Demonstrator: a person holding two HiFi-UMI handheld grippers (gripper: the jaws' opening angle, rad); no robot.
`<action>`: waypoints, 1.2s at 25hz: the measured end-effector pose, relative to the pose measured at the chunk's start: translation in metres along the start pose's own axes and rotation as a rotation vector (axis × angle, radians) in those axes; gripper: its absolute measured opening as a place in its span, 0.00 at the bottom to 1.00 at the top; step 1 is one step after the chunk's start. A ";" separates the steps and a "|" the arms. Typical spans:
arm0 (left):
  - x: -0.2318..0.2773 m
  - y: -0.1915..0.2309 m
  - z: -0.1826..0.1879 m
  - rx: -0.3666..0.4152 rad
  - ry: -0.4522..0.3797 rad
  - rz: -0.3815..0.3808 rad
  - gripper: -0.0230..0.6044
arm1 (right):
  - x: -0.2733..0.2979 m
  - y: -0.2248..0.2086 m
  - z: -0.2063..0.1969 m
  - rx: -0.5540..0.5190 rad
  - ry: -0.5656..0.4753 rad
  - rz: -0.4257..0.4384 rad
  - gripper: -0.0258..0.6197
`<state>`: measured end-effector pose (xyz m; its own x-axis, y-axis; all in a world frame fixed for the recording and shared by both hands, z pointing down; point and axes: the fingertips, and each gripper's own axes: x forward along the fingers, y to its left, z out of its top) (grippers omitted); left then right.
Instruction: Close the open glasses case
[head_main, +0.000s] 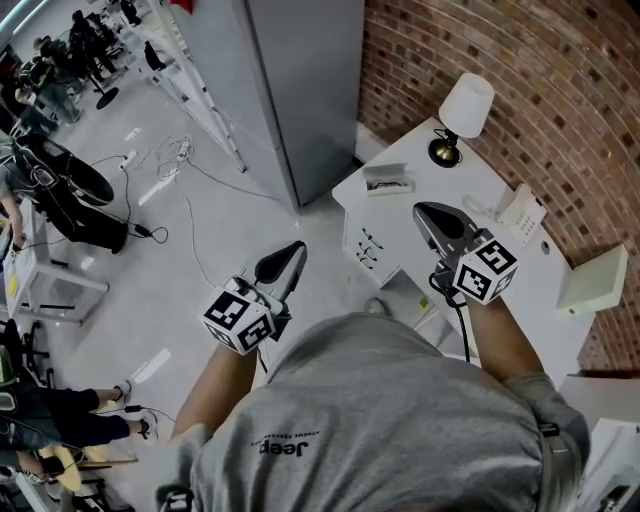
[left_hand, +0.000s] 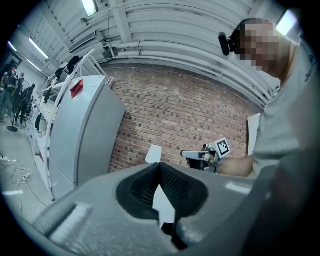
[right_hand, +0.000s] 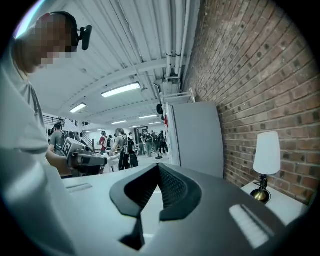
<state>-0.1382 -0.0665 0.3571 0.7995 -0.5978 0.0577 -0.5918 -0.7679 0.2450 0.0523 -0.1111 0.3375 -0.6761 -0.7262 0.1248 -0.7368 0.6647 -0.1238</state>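
The open glasses case (head_main: 388, 182) lies on the white surface (head_main: 525, 275) near the lamp (head_main: 465, 108). The right tool (head_main: 437, 222) and the left tool (head_main: 283, 262), farther from the lamp, have jaws together, empty.

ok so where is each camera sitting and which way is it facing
Head view: on the person's head, looking steeply down at the white desk, glasses case and lamp; grey shirt, left gripper and right gripper show.
Left gripper view: on the left gripper, looking along its shut jaws at the brick wall; the right gripper and shirt show.
Right gripper view: on the right gripper, facing the hall beside the wall; the left gripper shows.
Shared: all three show the grey cabinet and brick wall.
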 end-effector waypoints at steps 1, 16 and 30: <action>0.013 0.004 0.002 0.000 -0.001 0.011 0.03 | 0.005 -0.014 0.001 0.000 0.000 0.013 0.05; 0.176 0.067 0.025 -0.035 0.005 0.150 0.03 | 0.077 -0.174 0.001 0.034 0.035 0.180 0.05; 0.171 0.130 0.038 -0.041 0.012 -0.012 0.03 | 0.108 -0.168 0.007 0.032 0.029 -0.011 0.05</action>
<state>-0.0828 -0.2773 0.3621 0.8079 -0.5856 0.0658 -0.5776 -0.7648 0.2853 0.1025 -0.3025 0.3646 -0.6681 -0.7278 0.1549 -0.7440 0.6504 -0.1531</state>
